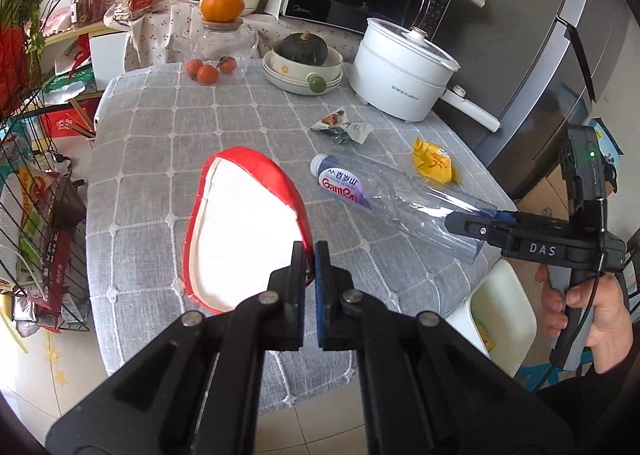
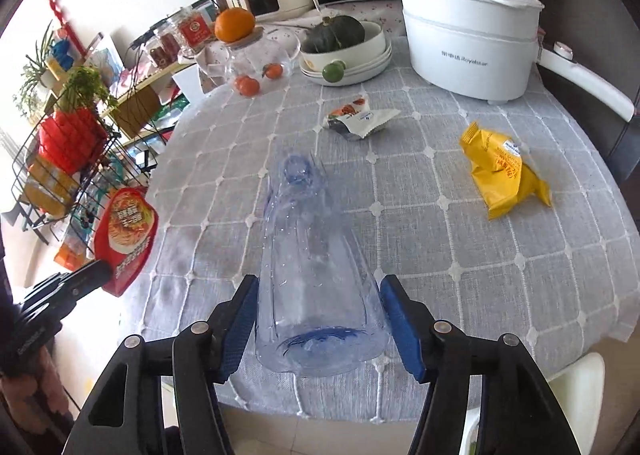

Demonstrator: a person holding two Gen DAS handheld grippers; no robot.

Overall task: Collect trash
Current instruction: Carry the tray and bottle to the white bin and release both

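My left gripper is shut on the rim of a red-edged noodle bowl lid, held tilted above the grey tablecloth; it also shows in the right wrist view. My right gripper is closed on the base of a clear empty plastic bottle, its pads pressing both sides; the bottle lies with its cap pointing away. A yellow snack wrapper and a small crumpled white wrapper lie on the table beyond.
A white electric pot, stacked bowls with a green squash, a glass jar with an orange on top and small tangerines stand at the back. A wire rack is left of the table. A white bin stands below the table edge.
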